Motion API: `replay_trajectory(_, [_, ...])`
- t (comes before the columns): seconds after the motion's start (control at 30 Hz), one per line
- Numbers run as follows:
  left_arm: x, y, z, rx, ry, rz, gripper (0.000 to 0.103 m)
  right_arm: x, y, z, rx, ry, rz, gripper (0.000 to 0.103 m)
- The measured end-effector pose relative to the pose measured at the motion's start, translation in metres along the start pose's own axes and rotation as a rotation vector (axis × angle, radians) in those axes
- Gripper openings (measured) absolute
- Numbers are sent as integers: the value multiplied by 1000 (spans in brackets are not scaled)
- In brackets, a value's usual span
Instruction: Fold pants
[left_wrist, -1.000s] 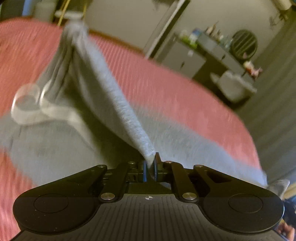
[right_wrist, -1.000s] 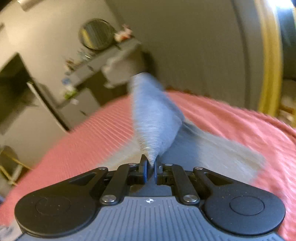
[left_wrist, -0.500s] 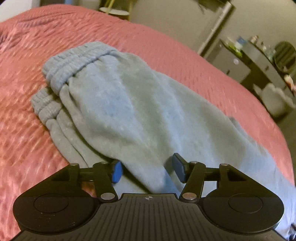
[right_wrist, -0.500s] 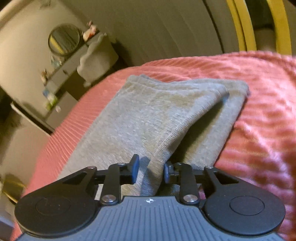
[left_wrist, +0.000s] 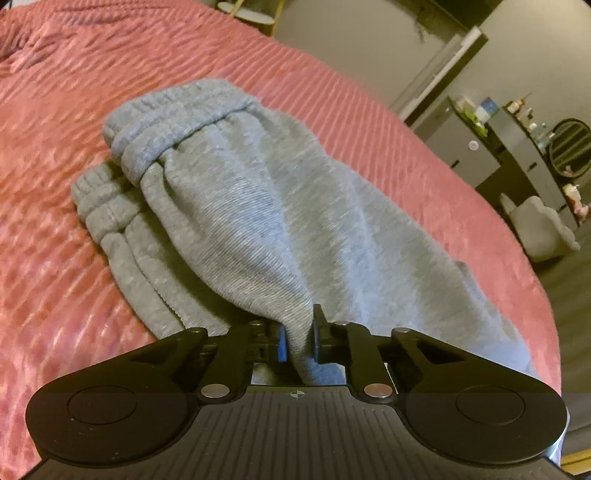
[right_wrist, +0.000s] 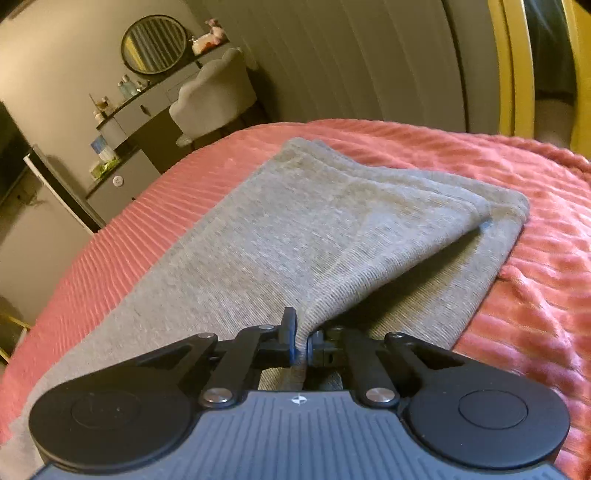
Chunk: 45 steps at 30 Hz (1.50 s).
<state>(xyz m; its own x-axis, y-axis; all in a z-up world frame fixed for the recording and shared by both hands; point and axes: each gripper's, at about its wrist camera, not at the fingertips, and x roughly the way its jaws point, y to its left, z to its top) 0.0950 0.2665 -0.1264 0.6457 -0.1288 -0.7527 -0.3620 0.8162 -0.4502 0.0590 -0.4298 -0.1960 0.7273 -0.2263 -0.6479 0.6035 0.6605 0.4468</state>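
Note:
Grey sweatpants (left_wrist: 258, 206) lie on a pink ribbed bedspread (left_wrist: 74, 110), folded lengthwise, with the elastic waistband (left_wrist: 173, 122) at the far left in the left wrist view. My left gripper (left_wrist: 298, 338) is shut on a bunched fold of the pants near their near edge. In the right wrist view the pant legs (right_wrist: 332, 229) stretch away, their cuffs (right_wrist: 498, 206) at the far right. My right gripper (right_wrist: 303, 341) is shut on a raised fold of the leg fabric.
The bedspread (right_wrist: 535, 258) surrounds the pants. Beyond the bed stand a dresser with bottles and a round mirror (right_wrist: 153, 44), a pale chair (right_wrist: 214, 99), a grey curtain (right_wrist: 351, 55) and a yellow frame (right_wrist: 517, 66).
One second ago both grippers held the pants lifted. Half a second ago both were open over the pants lying on the bed. Now both have shut on folds of the fabric.

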Motion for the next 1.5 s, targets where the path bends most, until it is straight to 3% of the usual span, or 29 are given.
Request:
replay_trajectory(0.17, [-26, -4, 3, -8, -39, -71, 13, -36, 0, 8, -2, -73, 86, 5])
replay_trajectory(0.3, [-46, -1, -3, 8, -46, -97, 13, -62, 1, 8, -29, -114, 96, 5])
replay_trajectory(0.37, [-49, 5, -11, 19, -36, -87, 13, -66, -4, 6, -48, -118, 53, 5])
replay_trajectory(0.43, [-37, 17, -18, 14, 9, -45, 14, -56, -9, 0, -112, -89, -47, 7])
replay_trajectory(0.53, [-19, 29, -26, -21, 65, 4, 18, -35, -16, -9, -161, 1, -208, 30])
replay_trajectory(0.67, [-36, 10, -23, 73, -27, 83, 36, -56, -35, -6, -52, -94, -231, 63])
replay_trajectory(0.8, [-59, 5, -14, 65, -170, 199, 60, -71, -34, 3, -33, -162, -312, 65])
replay_trajectory(0.9, [-72, 2, -10, 49, -278, 298, 65, -81, -14, 2, -22, -218, -266, 68])
replay_trajectory(0.97, [-74, -7, -10, 88, -309, 294, 77, -80, 9, -2, -37, -222, -184, 73])
replay_trajectory(1.13, [-47, -35, -20, 200, -258, 233, 80, -40, 80, -31, -195, 11, 170, 73])
replay_trajectory(1.2, [-28, -43, -25, 224, -208, 216, 80, -18, 102, -47, -286, 131, 238, 73])
replay_trajectory(1.3, [-2, -52, -35, 294, -176, 281, 81, -6, 100, -50, -381, 166, 183, 73])
replay_trajectory(1.37, [13, -53, -39, 331, -168, 336, 81, -11, 80, -35, -399, 94, 108, 74])
replay_trajectory(1.4, [18, -53, -39, 335, -160, 359, 81, -15, 72, -26, -409, 48, 11, 80])
replay_trajectory(1.43, [22, -54, -39, 333, -153, 368, 82, -21, 59, -11, -413, -13, -140, 84])
replay_trajectory(1.47, [23, -55, -40, 326, -153, 372, 82, -30, 47, 1, -394, -57, -217, 85])
replay_trajectory(1.5, [22, -57, -40, 323, -158, 371, 82, -43, 32, 13, -352, -98, -230, 89])
